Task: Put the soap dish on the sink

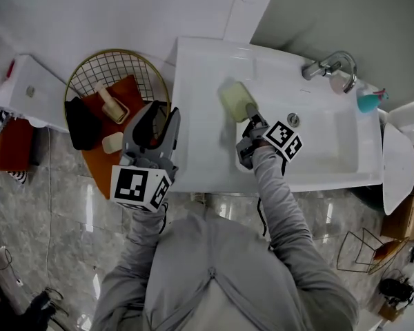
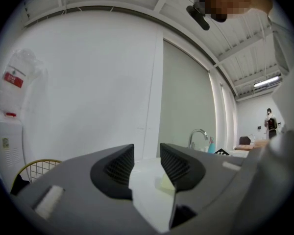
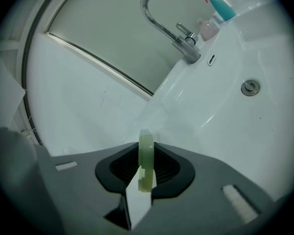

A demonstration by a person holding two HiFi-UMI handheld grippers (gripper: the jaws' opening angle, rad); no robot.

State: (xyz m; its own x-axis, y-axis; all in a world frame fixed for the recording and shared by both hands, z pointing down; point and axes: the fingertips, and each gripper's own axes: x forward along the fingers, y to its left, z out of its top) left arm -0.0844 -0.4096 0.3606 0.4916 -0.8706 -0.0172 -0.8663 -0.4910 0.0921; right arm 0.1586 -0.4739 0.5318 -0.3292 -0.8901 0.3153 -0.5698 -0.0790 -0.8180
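A pale green soap dish (image 1: 236,101) hangs over the left part of the white sink (image 1: 193,150), held on edge. My right gripper (image 1: 254,120) is shut on its near rim. In the right gripper view the soap dish (image 3: 146,155) stands upright, pinched between the dark pads of my right gripper (image 3: 146,173), above the sink's basin (image 3: 225,126). My left gripper (image 1: 164,113) hovers between the wire basket and the sink's left rim, open and holding nothing. In the left gripper view the left gripper (image 2: 147,168) shows a gap, and beyond it the soap dish (image 2: 165,183) is partly visible.
A round wire basket (image 1: 117,64) at the left holds a brush, a soap bar, a black item and a red cloth. A chrome faucet (image 1: 329,66) and a teal bottle (image 1: 368,102) stand at the sink's far right. The drain (image 1: 293,120) lies mid-basin. A white appliance (image 1: 27,88) sits farther left.
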